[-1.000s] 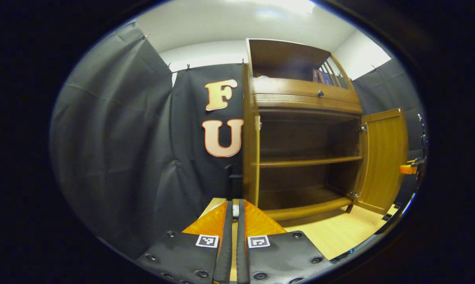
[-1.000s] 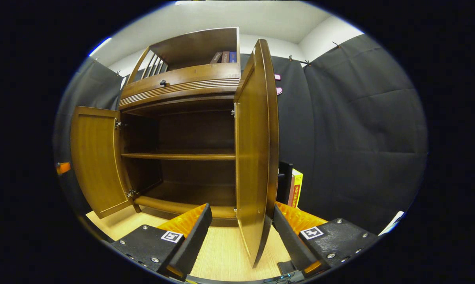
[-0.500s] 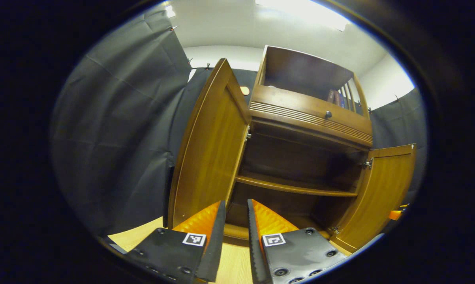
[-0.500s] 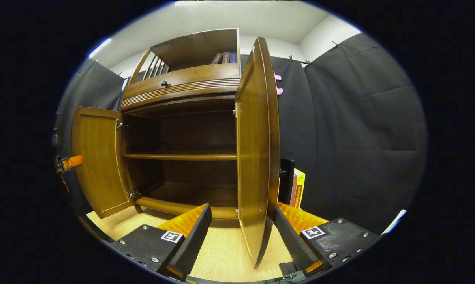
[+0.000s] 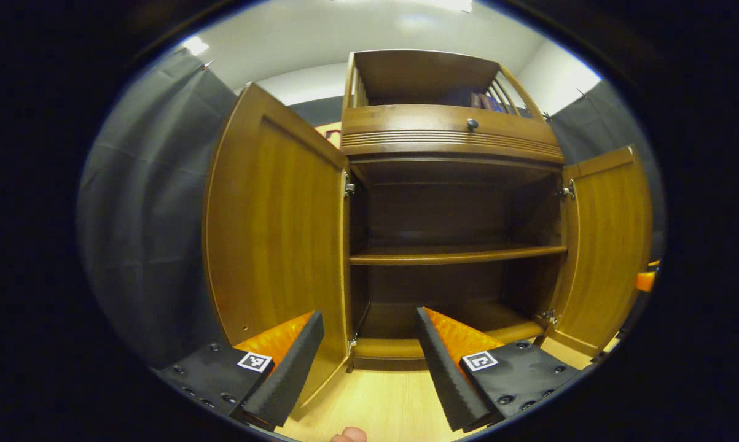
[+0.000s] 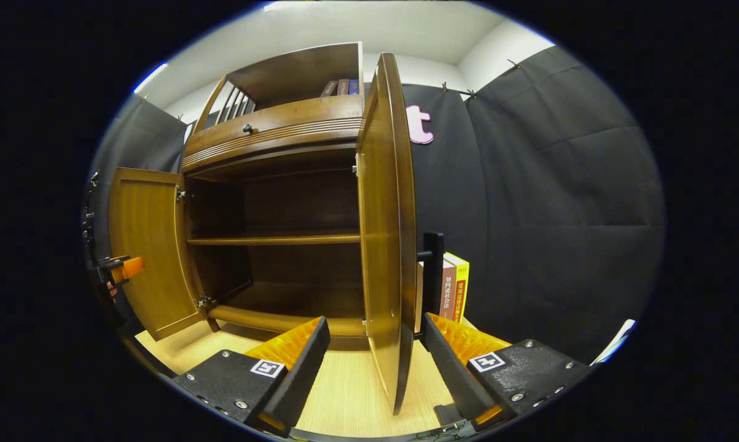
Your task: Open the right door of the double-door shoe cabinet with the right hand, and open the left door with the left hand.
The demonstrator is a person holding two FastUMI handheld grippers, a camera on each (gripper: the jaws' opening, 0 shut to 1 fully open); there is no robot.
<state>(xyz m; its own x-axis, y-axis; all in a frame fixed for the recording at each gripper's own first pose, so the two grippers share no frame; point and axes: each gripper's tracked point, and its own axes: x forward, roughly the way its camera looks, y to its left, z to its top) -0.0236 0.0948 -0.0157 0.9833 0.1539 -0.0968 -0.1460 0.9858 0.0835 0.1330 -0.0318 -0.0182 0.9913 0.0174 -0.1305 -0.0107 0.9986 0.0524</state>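
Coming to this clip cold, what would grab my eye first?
The wooden shoe cabinet with both doors swung wide, baring dark shelves with nothing visible on them. In the right gripper view the right door stands edge-on between the open right gripper's fingers; in the left gripper view the left door sits beside the open left gripper.

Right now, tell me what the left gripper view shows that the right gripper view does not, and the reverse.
Left gripper view: the left door's broad inner face, the open left gripper before it, and a fingertip at the bottom edge.
Right gripper view: the right door edge-on between the open right gripper's fingers, with upright books beside the cabinet.
Both: the cabinet with both doors swung open, its middle shelf and the drawer knob.
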